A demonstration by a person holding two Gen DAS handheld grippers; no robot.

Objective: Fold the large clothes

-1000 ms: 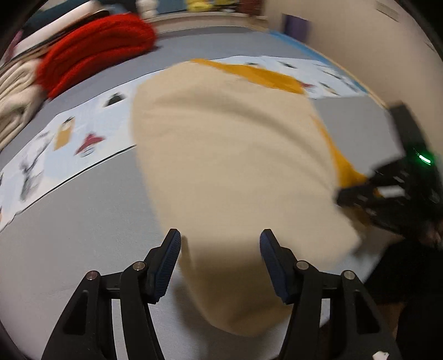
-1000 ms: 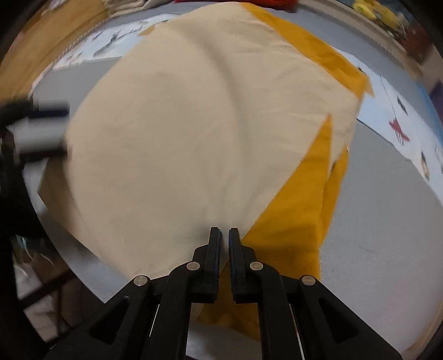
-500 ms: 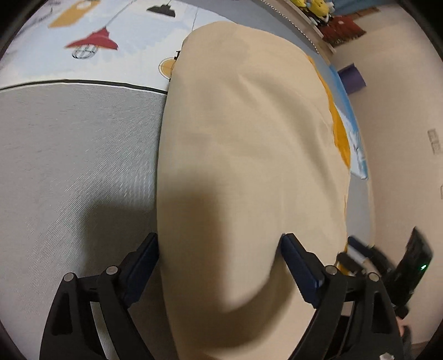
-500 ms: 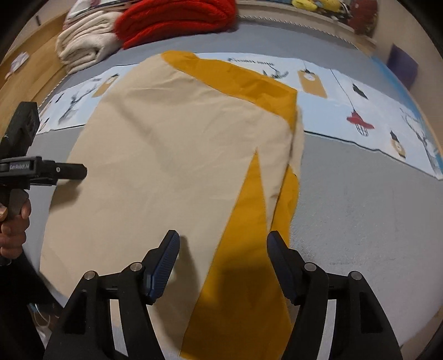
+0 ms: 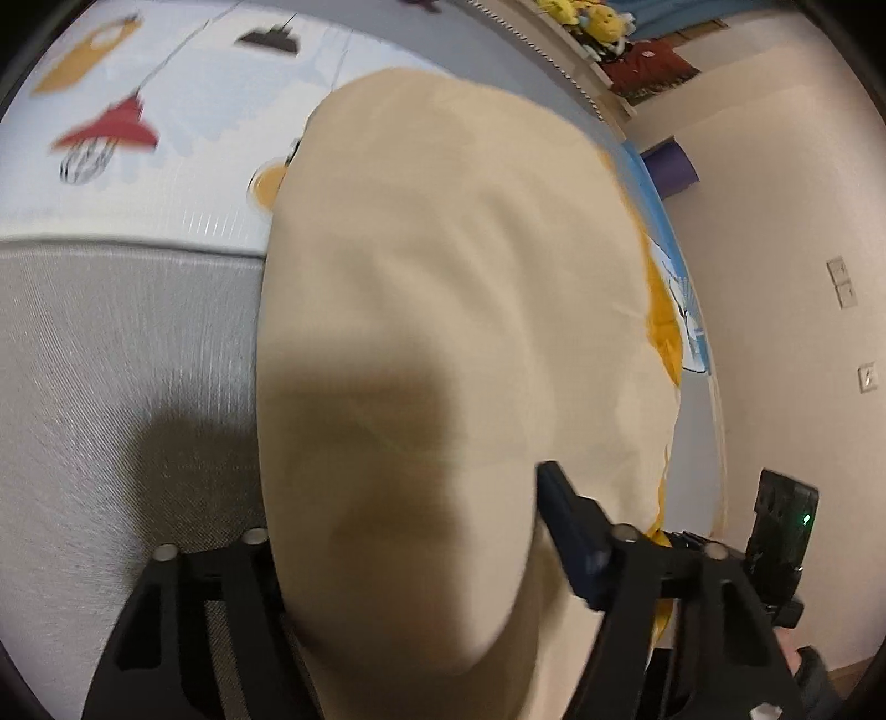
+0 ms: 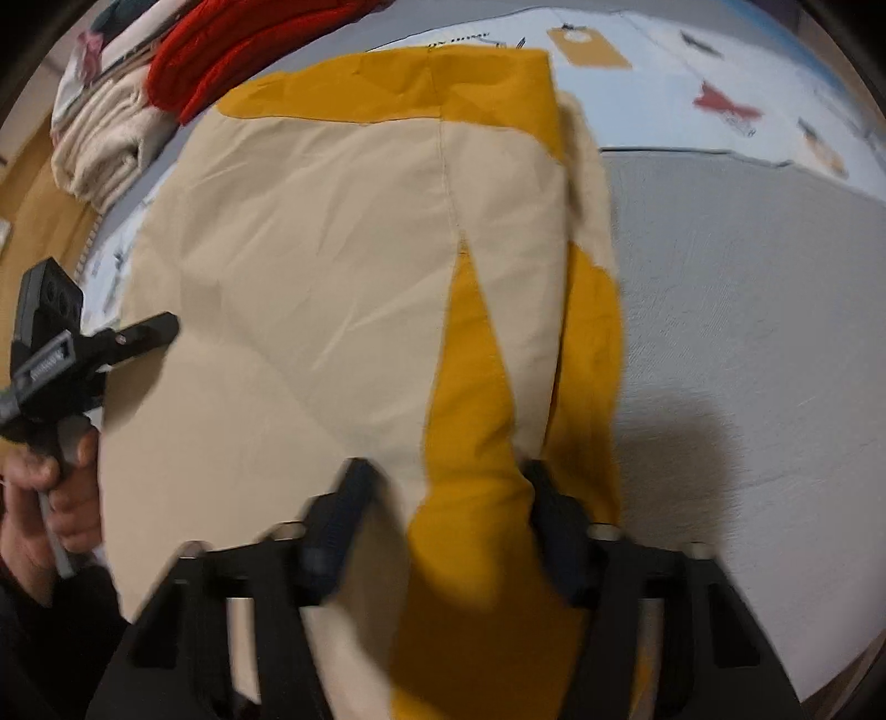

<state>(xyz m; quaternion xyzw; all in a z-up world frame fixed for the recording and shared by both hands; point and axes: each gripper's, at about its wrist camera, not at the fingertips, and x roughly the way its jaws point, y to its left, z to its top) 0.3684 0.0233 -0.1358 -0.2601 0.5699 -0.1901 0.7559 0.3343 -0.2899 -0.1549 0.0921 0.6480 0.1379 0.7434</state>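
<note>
Garment (image 6: 332, 277), cream with mustard panels, lies flat on the grey bed (image 6: 747, 288), its long axis running straight away from both of my grippers toward the red blanket (image 6: 238, 50) at the far end. My right hand-held gripper (image 6: 443, 531) is spread wide, its fingers astride the near mustard strip without pinching it. My left hand-held gripper (image 5: 410, 531) is spread too, the near cream edge between its fingers; one finger is hidden under cloth. Both sit at the near hem, so I judge the next fold goes lengthwise, away from me.
</note>
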